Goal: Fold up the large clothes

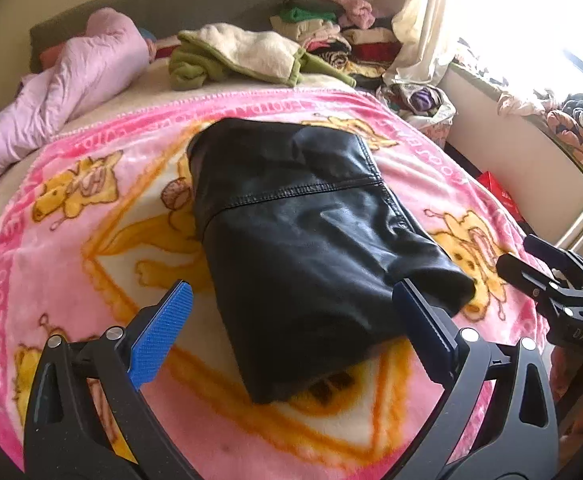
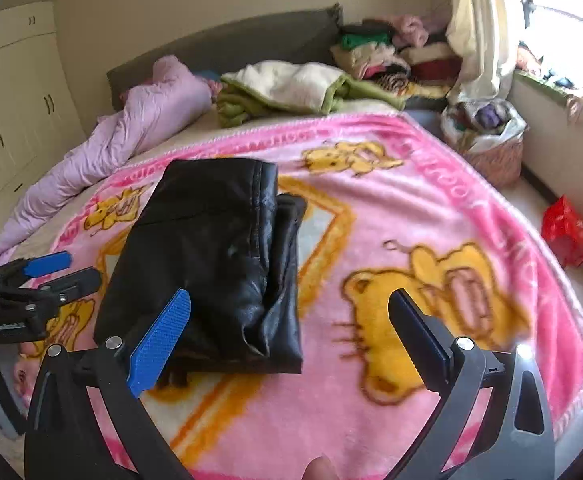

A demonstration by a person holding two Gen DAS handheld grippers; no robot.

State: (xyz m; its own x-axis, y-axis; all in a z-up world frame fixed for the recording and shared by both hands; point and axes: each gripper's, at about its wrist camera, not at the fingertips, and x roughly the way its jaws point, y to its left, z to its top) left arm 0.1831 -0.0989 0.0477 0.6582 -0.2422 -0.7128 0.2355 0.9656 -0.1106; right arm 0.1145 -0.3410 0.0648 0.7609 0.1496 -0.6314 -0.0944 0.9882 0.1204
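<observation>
Left wrist view: the black leather jacket (image 1: 299, 236) is lying folded into a long bundle in the middle of the pink blanket (image 1: 71, 264) on the bed. The left gripper (image 1: 291, 320) hangs over the near end of it with its fingers spread wide, holding nothing. The right gripper (image 1: 551, 280) pokes in from the right edge, off the jacket; from this angle I can't tell how its fingers stand.

Right wrist view: same jacket (image 2: 211, 264), now seen from the side, and you can see layers peeking out along its right edge, so the fold looks a bit loose. The right gripper (image 2: 291, 328) is released too, wide open above the blanket just beside the jacket.

My worry: leather is stiff and slick, so a pinch on only the top layer could let the bundle spring open or slide on the fuzzy blanket.
</observation>
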